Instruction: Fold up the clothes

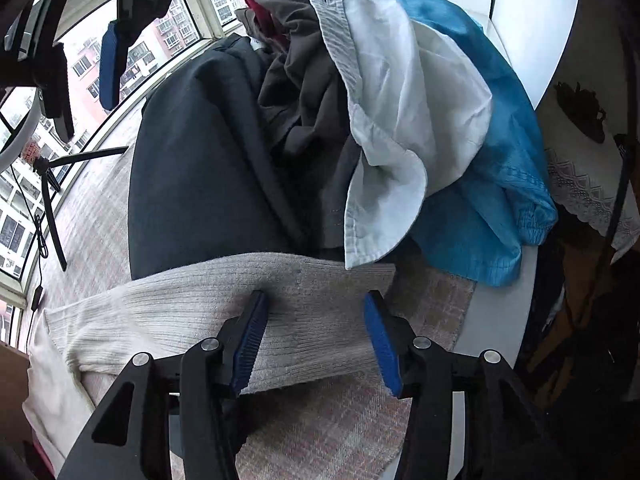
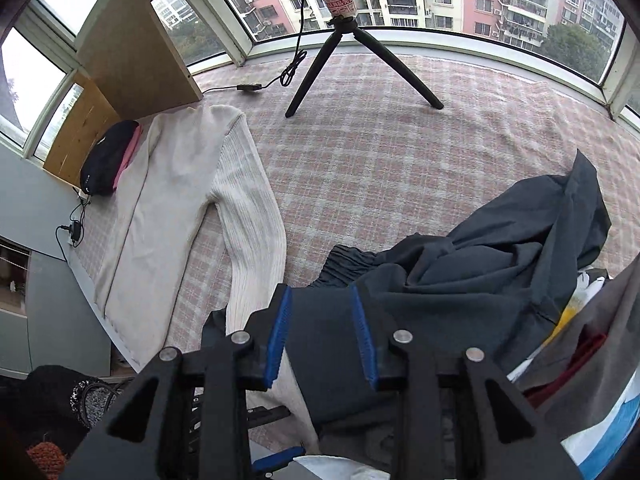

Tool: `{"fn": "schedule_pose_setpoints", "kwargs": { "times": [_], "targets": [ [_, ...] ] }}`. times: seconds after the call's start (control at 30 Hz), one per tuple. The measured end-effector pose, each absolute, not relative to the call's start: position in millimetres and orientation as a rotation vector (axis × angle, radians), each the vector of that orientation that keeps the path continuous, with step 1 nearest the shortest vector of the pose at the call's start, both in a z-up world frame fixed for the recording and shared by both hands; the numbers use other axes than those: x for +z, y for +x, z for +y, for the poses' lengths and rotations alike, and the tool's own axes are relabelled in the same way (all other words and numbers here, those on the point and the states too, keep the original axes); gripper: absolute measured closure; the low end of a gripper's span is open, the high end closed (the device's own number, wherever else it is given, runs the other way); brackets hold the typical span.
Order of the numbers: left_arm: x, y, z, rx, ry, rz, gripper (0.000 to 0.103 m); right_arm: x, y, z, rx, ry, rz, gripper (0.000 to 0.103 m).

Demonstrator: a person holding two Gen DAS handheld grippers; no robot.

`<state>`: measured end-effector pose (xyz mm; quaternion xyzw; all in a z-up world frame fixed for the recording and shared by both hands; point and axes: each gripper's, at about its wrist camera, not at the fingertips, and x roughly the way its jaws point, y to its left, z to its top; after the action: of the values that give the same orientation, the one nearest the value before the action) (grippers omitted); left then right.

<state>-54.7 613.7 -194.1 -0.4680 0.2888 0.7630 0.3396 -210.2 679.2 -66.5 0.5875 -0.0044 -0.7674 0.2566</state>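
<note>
Sweater [image 2: 192,208], cream ribbed knit, lies flat on the checked cloth [image 2: 400,152] at the left of the table, one sleeve [image 1: 224,300] stretched out toward the clothes heap. Left gripper [image 1: 316,340] hangs over that sleeve's cuff end, jaws partly apart with the knit beneath them, pads not pressing on it; nothing held. Right gripper [image 2: 320,336] is partly open too, over a dark grey garment [image 2: 480,272] at the heap's edge, gripping nothing. Step looks like sleeve folding: body laid out, sleeve still out sideways. Next move probably calls for lowering the left jaws, pinching the cuff and carrying it across the body. White shirt [image 1: 400,112] and blue garment [image 1: 492,184] wait in the heap; tripod [image 2: 352,60] stands near the window.
</note>
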Motion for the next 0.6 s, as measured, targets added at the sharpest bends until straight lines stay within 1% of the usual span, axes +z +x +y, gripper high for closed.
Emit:
{"fn": "schedule_pose_setpoints", "kwargs": {
  "times": [0.03,0.07,0.1,0.23,0.3,0.4,0.53,0.6],
  "targets": [
    [-201.4,-61.9,610.4,1.972,-1.255,0.714,0.083,-64.8,-211.9,681.9,-2.091,1.585,-0.009,0.072],
    [-203.4,-68.6,603.1,1.945,-1.297,0.622,0.093,-64.0,-215.0,682.0,-2.095,1.579,-0.007,0.072],
    [-198.8,-72.6,592.7,1.926,-1.325,0.528,0.096,-63.8,-219.0,679.9,-2.09,1.571,-0.009,0.072],
    [-156.6,-70.6,539.6,1.91,-1.315,0.215,0.096,-76.0,-244.6,642.1,-2.017,1.535,0.0,0.071],
    [-134.4,-64.5,508.0,1.938,-1.286,0.099,0.096,-91.7,-261.6,608.0,-1.977,1.529,0.035,0.067],
    [-119.5,-56.5,460.8,2.003,-1.297,-0.028,0.096,-127.3,-292.1,551.2,-1.926,1.543,0.12,0.066],
    [-121.4,-39.4,408.0,2.12,-1.356,-0.089,0.096,-180.1,-332.1,495.3,-1.85,1.64,0.124,0.066],
    [-124.1,-31.2,382.4,2.16,-1.376,-0.162,0.096,-198.7,-341.8,476.4,-1.822,1.692,0.132,0.066]
  ]
}}
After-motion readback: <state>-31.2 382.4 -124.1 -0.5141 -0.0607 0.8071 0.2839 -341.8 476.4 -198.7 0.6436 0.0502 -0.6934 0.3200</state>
